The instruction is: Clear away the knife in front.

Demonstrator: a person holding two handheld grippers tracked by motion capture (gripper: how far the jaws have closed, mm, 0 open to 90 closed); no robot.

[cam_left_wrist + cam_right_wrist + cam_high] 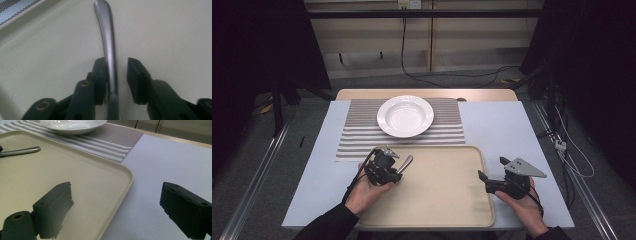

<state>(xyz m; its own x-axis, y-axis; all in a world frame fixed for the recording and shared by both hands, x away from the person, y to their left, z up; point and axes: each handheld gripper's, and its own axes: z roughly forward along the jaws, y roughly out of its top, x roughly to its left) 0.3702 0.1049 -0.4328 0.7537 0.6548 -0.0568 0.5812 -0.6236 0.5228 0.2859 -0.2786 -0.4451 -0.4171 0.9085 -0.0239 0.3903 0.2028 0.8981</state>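
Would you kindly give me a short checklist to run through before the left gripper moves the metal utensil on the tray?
1. Grip on the slim silver metal utensil handle: not ok. It lies between the left gripper's jaws, against one pad, with a gap to the other.
2. Utensil inside the beige plastic tray: ok.
3. White round ceramic plate on the grey striped placemat, empty: ok.
4. Right gripper open, holding nothing: ok.
5. Which utensil it is: cannot tell, its head is hidden.
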